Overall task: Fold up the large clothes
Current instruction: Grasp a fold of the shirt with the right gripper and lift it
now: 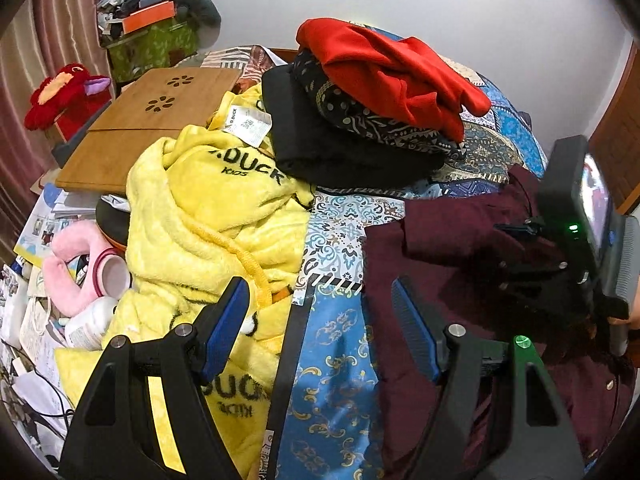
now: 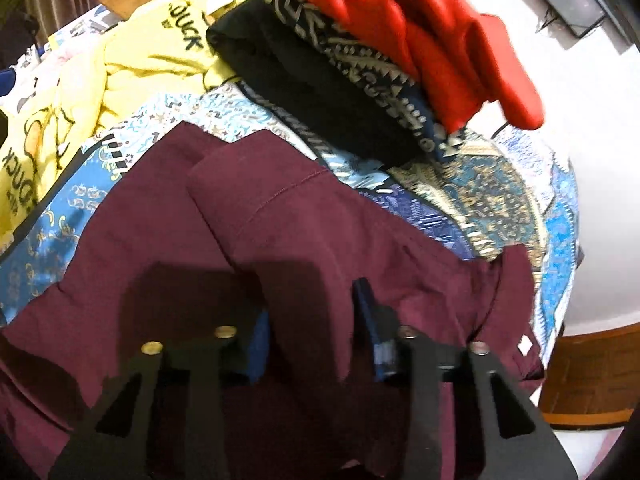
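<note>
Maroon garment [image 2: 304, 216]: spread on the blue patterned bedspread [image 1: 332, 360], near its front edge. Right gripper [image 2: 316, 332]: pinching a raised fold of the garment. Left gripper [image 1: 320, 328]: spread, empty, over the bedspread between the garment and the yellow fleece robe [image 1: 208, 216].

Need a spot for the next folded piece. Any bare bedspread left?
One bare strip of blue bedspread runs between the yellow robe and the maroon garment. A smaller patch lies right of the folded stack. The far left, around the wooden tray, is crowded with clutter.
</note>
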Tool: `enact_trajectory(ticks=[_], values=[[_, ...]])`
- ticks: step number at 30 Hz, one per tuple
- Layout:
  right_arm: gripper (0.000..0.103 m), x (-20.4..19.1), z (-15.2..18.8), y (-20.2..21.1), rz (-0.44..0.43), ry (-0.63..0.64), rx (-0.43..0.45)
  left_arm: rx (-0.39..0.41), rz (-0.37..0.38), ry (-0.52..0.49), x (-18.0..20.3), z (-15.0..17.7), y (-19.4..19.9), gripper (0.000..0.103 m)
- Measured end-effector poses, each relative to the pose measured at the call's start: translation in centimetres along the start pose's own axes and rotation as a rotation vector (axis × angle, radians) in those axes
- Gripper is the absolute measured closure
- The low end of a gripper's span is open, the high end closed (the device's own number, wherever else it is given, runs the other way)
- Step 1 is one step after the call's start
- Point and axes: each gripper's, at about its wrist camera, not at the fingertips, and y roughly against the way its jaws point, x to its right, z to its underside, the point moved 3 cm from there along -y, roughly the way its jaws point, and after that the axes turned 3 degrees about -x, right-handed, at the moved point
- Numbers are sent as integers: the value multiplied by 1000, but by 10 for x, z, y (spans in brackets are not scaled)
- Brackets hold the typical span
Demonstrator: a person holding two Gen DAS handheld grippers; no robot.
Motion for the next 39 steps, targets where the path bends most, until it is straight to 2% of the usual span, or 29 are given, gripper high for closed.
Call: enact_trajectory(ticks=[2,12,19,26,30,33,39], values=[[84,12,2,14,-7,-46,37,4,-6,-5,1,0,2,31],[90,83,22,100,-47,-283,257,45,-22,-57,25,-4,21,30],[94,132,70,153,-51,-461,399,55,-31,-128,58,-7,27,29],[94,174,138,184,-50,-641,492,-33,-15,-188,94,-3,1,29],[94,192,174,180,-76,-737,490,-137,34,-193,108,9,-23,29],[94,197,202,160,-116,-799,441,-192,31,-235,120,21,-36,29],[91,193,253,96,-199,-939,260,-237,37,-266,127,34,-42,28]])
